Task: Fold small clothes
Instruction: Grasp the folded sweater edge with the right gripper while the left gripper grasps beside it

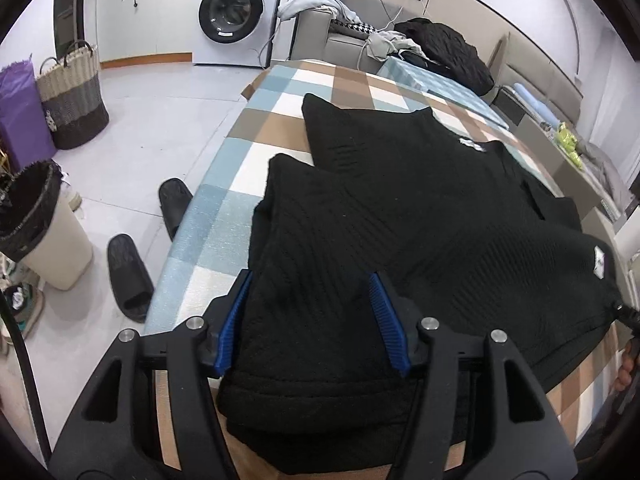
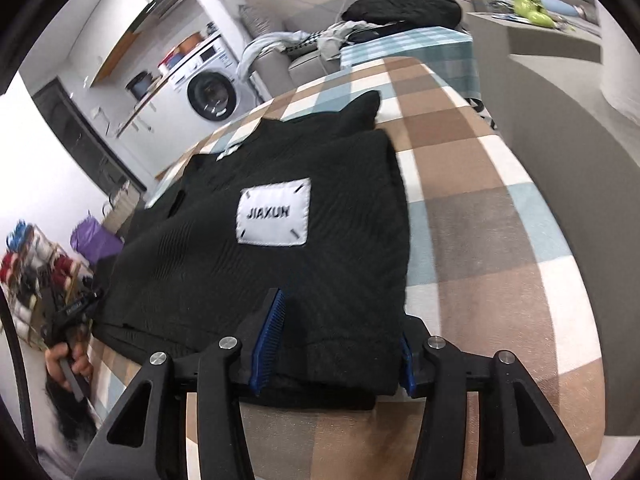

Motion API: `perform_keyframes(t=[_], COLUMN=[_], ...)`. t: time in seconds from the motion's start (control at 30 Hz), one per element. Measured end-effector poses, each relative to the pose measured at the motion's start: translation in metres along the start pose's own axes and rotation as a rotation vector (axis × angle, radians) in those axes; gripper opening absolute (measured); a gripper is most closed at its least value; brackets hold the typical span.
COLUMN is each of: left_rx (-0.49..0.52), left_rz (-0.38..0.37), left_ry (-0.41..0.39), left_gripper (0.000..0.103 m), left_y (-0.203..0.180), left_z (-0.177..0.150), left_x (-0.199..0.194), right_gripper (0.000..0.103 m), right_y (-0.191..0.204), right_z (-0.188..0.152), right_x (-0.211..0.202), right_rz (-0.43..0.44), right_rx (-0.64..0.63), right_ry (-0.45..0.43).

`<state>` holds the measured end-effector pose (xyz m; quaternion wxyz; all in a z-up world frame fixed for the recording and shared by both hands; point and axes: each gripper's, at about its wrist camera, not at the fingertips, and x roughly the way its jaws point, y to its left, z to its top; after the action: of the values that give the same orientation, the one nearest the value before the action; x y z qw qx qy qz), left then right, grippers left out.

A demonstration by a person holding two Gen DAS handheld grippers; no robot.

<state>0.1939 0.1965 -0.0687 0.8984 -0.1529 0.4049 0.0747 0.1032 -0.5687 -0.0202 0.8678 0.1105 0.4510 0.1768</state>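
1. On the checked brown, blue and white cloth covering the table lies the black ribbed knit garment, spread flat w/ a sleeve part folded over its left side; near hem hangs a little over the table's near edge.
2. White sewn patch reading "JIAXUN" sits on the garment's right part in the right wrist view; a small white neck label shows at the far end.
3. Left gripper, black w/ blue ribbed pads: jaws stand apart, folded near-left hem between them, fabric close to both pads but no squeeze visible, so not gripping.
4. Right gripper, same build: jaws apart, near-right hem corner between the pads, cloth lying slack, no pinch.
5. Left wrist view's right edge shows part of the other gripper at the garment's near-right corner, w/ fingers of a hand behind it.
6. Floor left of the table: two black slippers, beige bin w/ black liner, woven grey and cream basket, purple bag.
7. Far side: white front-load washing machine, grey sofa w/ heaped clothes incl. a black jacket.
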Motion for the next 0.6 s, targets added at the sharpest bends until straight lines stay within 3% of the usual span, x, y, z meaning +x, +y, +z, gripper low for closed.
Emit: perform_keyframes(t=[0.07, 0.13, 0.3, 0.6], left_rx=[-0.002, 0.023, 0.077, 0.097], left_rz=[-0.004, -0.037, -0.012, -0.020], left_ry=[0.001, 0.018, 0.021, 0.018], left_gripper=[0.043, 0.024, 0.021, 0.021], left_y=[-0.001, -0.006, -0.017, -0.016], left_z=[-0.001, -0.003, -0.006, -0.029], left_x=[0.000, 0.000, -0.005, -0.029], right_gripper=[0.047, 0.041, 0.031, 0.031], right_y=[0.007, 0.009, 0.017, 0.016], right_z=[0.000, 0.001, -0.004, -0.014], right_x=[0.004, 0.007, 0.007, -0.002], right_rz=[-0.021, -0.018, -0.026, -0.029], right_rx=[-0.035, -0.036, -0.066, -0.068], right_ry=[0.006, 0.010, 0.012, 0.019])
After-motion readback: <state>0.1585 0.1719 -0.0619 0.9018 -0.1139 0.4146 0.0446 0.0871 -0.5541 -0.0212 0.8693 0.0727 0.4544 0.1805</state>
